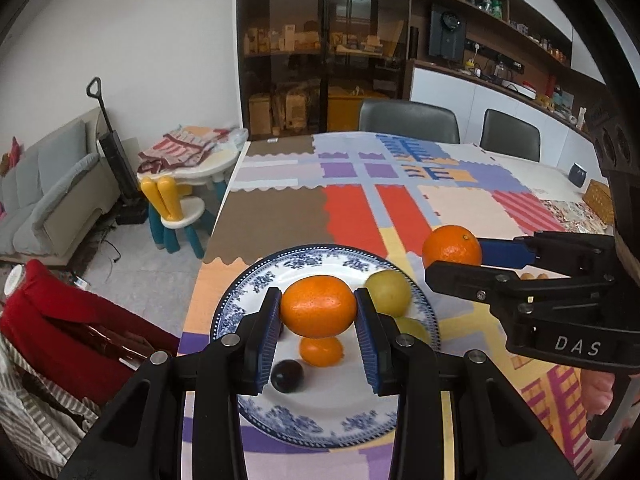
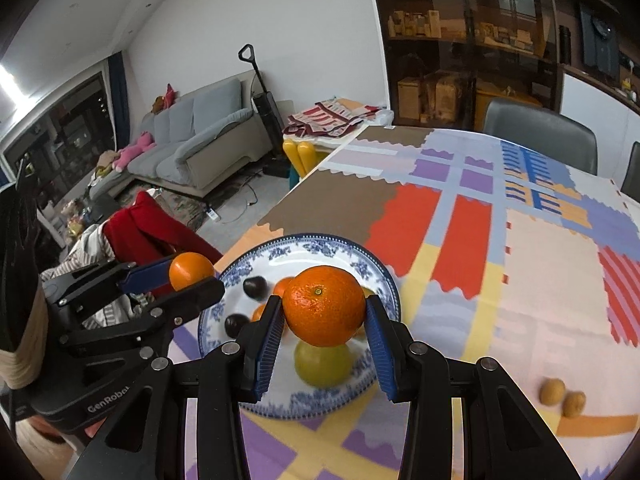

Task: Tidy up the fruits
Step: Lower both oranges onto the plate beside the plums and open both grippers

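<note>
My left gripper (image 1: 318,300) is shut on an oval orange (image 1: 318,312), held just above a blue-and-white plate (image 1: 256,280). On the plate lie a small orange fruit (image 1: 321,351), a dark plum (image 1: 287,376) and two green fruits (image 1: 389,293). To the right, beyond the plate's rim, my right gripper (image 1: 456,260) is shut on a round orange (image 1: 452,246). In the right wrist view that round orange (image 2: 324,308) sits between the blue pads of the right gripper (image 2: 324,300), over a green fruit (image 2: 322,364) on the plate (image 2: 384,280). The left gripper (image 2: 194,278) grips its orange (image 2: 191,270) at the left.
A patchwork tablecloth (image 2: 540,280) covers the table. Two walnuts (image 2: 562,397) lie right of the plate. The table's left edge runs close past the plate, with a red garment (image 1: 60,320) on a chair beside it. Grey chairs (image 1: 408,120) stand at the far side.
</note>
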Demonstrator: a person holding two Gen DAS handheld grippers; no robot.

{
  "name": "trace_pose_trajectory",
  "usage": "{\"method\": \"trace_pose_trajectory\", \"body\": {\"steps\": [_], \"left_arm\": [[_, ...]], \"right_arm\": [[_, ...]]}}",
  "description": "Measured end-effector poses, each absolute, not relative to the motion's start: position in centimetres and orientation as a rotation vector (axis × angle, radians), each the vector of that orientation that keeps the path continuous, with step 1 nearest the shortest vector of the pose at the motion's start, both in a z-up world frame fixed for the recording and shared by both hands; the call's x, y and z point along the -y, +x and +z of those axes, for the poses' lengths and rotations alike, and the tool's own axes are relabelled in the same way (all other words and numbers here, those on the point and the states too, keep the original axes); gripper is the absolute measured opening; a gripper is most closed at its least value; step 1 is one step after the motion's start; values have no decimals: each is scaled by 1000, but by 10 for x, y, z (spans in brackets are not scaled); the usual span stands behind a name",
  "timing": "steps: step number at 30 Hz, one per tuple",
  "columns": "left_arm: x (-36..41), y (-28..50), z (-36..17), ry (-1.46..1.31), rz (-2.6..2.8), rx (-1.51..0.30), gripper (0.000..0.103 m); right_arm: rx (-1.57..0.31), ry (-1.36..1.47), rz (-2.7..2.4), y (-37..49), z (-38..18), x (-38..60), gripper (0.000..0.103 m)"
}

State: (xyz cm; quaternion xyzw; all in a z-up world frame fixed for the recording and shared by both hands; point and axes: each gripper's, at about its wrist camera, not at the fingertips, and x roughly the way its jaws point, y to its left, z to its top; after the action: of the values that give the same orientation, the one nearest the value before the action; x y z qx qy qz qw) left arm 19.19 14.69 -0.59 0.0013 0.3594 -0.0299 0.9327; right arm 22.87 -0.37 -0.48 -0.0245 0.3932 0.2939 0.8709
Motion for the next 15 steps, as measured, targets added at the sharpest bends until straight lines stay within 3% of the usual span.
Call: {"method": "trace_pose_trajectory", "body": {"steps": [15], "left_arm": [[-186,255,-43,-27,-62,-855,36]], "right_arm": [[-941,-115,612,295,-35,-45,42]]}}
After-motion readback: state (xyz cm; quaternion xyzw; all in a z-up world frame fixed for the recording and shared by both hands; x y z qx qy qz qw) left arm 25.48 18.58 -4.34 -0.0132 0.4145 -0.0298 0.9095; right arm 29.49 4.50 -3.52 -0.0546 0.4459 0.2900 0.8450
